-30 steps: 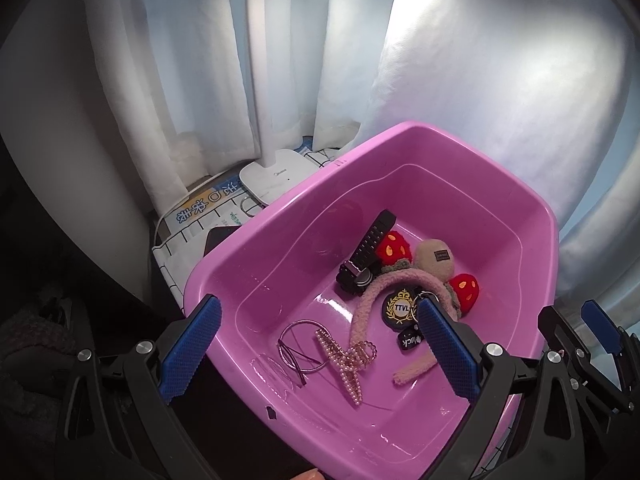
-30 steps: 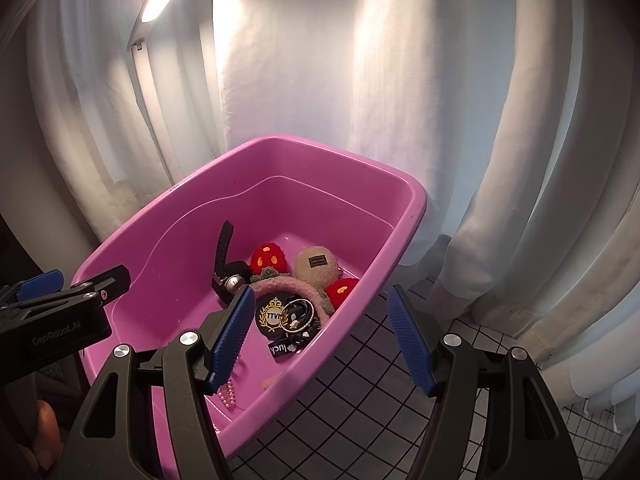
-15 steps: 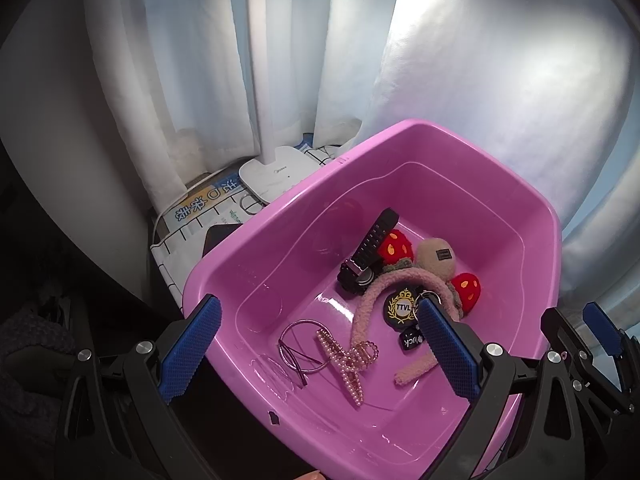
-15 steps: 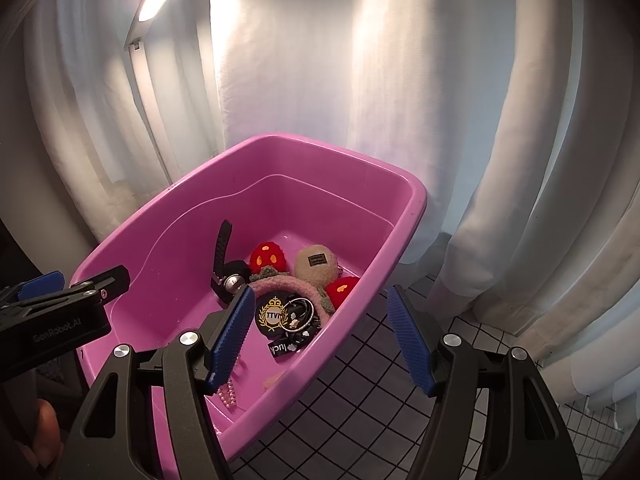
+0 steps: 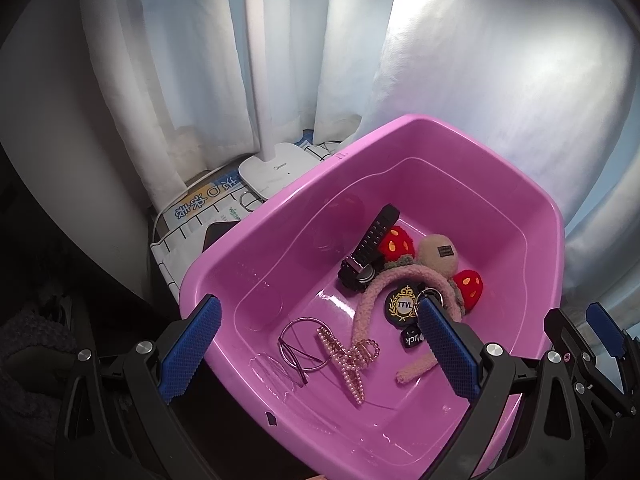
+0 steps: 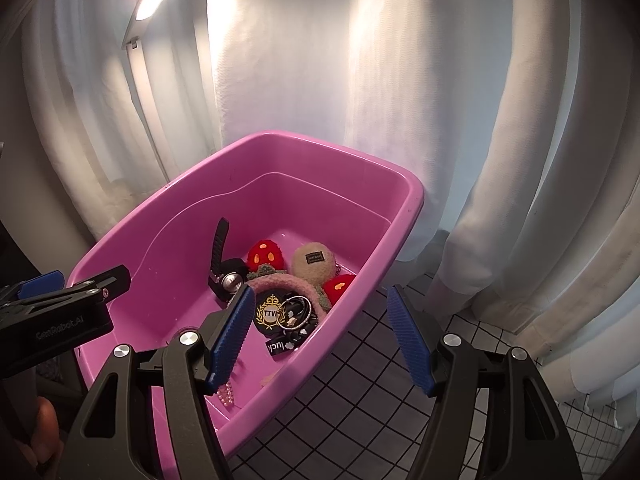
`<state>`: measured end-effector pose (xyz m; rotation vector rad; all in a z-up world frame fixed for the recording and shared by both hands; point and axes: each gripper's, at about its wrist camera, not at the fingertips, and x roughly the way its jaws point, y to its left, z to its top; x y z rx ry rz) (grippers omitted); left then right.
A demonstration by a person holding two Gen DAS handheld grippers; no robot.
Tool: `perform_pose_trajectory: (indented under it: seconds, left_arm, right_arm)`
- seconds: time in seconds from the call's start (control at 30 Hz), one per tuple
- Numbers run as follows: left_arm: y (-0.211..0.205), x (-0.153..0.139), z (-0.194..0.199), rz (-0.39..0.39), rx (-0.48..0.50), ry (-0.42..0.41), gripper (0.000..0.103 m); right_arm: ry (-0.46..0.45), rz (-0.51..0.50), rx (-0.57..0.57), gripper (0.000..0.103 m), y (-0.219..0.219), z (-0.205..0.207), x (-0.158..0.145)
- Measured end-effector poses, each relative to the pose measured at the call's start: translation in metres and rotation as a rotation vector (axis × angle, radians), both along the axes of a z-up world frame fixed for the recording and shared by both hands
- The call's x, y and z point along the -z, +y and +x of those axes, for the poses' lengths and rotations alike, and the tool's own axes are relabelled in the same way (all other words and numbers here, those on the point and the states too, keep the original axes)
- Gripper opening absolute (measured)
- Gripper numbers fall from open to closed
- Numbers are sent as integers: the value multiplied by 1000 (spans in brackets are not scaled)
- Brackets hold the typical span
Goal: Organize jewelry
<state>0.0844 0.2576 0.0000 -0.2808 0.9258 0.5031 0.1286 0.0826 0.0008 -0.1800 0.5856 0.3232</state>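
A pink plastic tub (image 5: pixel 532 192) (image 6: pixel 404 220) holds the jewelry. Inside lie a black watch (image 5: pixel 370 248) (image 6: pixel 219 254), a fuzzy pink headband (image 5: pixel 370 304) with red mushroom charms (image 5: pixel 394 242) and a beige pompom (image 5: pixel 438 254) (image 6: pixel 312 260), a round black "TTVL" badge (image 5: pixel 404 305) (image 6: pixel 269 314), thin metal bangles (image 5: pixel 298 342) and a pink pearl hair clip (image 5: pixel 348 354). My left gripper (image 5: pixel 320 354) hovers open over the tub's near left part, nothing between its pads. My right gripper (image 6: pixel 322 338) stands open astride the tub's near right rim, pads clear of it.
White curtains hang close behind the tub. A white lamp base (image 5: pixel 272 170) and printed papers (image 5: pixel 200 204) sit at the back left. A checked cloth (image 6: pixel 380 400) covers the table right of the tub. A dark knitted item (image 5: pixel 28 344) lies at far left.
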Motion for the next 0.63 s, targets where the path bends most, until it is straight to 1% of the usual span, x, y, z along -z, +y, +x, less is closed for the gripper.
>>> perform_pose_trajectory:
  seconds: [0.13,0.17,0.23,0.43,0.63]
  left_arm:
    - [-2,-2,0,24,-1,-7,97]
    - [-1,-2,0,22,-2,-14,97]
    - [1,-2,-1,-8,0,-25,97]
    - [1,0,3,-17,1,-3,97]
    - [-1,0,4,1,-10,3,97]
  right_arm:
    - [3,-1,2,66,0,0,1]
    - [3,0,2,66,0,0,1]
    - [1,1,5,66,0,0,1]
    - [3,2,6,66,0,0,0]
    - [4,2,8,66,-1,0,0]
